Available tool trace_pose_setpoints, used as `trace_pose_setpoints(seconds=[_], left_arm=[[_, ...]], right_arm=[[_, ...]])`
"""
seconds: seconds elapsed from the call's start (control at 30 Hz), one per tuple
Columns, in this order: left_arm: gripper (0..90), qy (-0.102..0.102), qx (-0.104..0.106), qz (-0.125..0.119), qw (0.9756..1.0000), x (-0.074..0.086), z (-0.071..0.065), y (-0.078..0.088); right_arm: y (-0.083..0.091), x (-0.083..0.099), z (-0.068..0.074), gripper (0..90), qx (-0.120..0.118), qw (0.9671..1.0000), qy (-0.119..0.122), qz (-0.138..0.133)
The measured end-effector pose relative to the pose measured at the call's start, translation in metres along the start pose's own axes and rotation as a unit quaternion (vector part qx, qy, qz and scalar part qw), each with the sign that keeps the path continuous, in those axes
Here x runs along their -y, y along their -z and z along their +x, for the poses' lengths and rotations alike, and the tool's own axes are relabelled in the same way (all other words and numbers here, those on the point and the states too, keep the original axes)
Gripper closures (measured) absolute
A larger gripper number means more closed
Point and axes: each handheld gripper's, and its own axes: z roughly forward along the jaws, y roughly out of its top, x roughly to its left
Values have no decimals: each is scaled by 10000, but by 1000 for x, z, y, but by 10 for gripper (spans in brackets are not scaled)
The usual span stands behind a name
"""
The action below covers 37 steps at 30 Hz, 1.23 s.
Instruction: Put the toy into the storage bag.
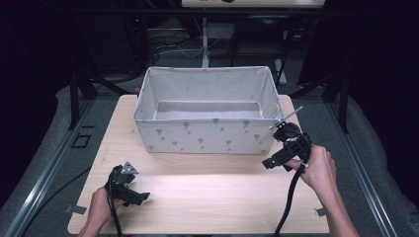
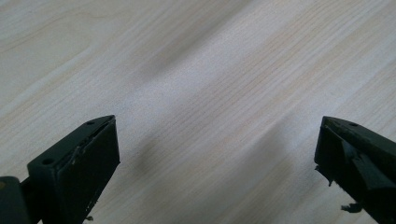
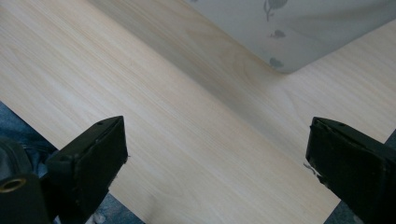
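A white fabric box with small grey prints stands open-topped at the back middle of the light wooden table. My left gripper rests low over the table's front left, held by a hand. In its own view the left gripper has its jaws wide apart over bare wood. My right gripper hovers just off the box's front right corner, also in a hand. The right gripper is open and holds nothing, with the box corner ahead of it.
A pale yellowish loop shows inside the box at its right end. Black frame legs and cables stand behind the table on the grey floor. Bare tabletop spans the space between the two grippers.
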Motion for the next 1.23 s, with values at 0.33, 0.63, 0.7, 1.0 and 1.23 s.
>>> trace_pose_setpoints(seconds=[0.33, 0.63, 0.7, 1.0, 1.23], left_arm=[[2, -14, 16, 17, 10000, 0, 0, -1], [2, -15, 27, 46, 10000, 0, 0, -2], [2, -30, 27, 49, 10000, 0, -1, -2], [2, -26, 25, 32, 10000, -1, -1, -1], [2, -25, 29, 22, 10000, -1, -1, -1]], right_arm=[[-30, 28, -2, 51, -87, 9997, -238, 74], [-51, 46, -5, 53, -156, 9991, -354, 177], [-58, 51, -6, 55, -206, 9988, -383, 245], [-70, 63, -12, 51, -235, 9980, -476, 341], [-75, 66, -12, 42, -313, 9973, -540, 376]])
